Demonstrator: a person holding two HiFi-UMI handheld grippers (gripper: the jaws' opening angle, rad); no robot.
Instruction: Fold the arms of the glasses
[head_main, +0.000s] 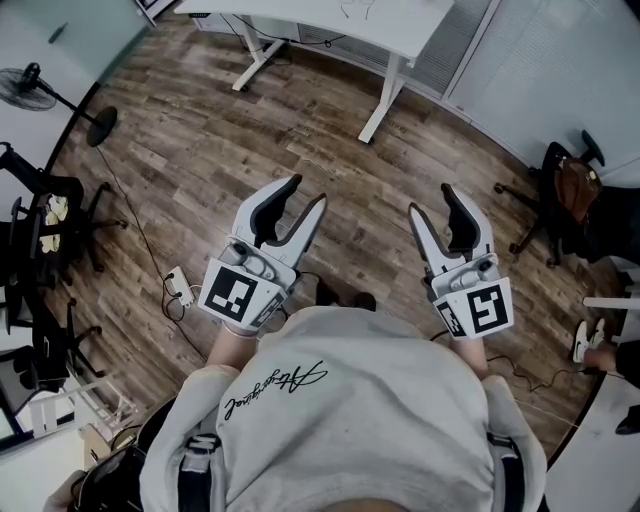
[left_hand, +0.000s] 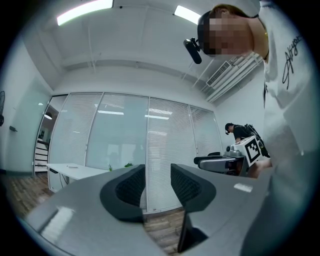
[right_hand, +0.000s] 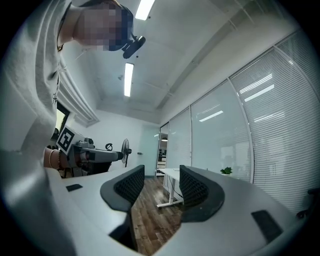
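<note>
Left gripper (head_main: 305, 192) in my left hand: jaws apart, nothing between. Right gripper (head_main: 432, 200) alongside it: jaws apart, empty. Wood floor (head_main: 200, 150) below both, white desk (head_main: 330, 20) ahead. Glasses in no view.

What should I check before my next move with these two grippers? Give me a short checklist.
1. Left gripper open and empty: ok, jaws apart, nothing between them.
2. Right gripper open and empty: ok, jaws apart, nothing between them.
3. Grippers clear of each other: ok, held side by side with a gap between them.
4. Glasses located: not ok, no view shows them.
5. Work surface within reach: not ok, the white desk stands across the wooden floor.
6. Footing: cannot tell, a white power strip lies on the floor near the feet.
</note>
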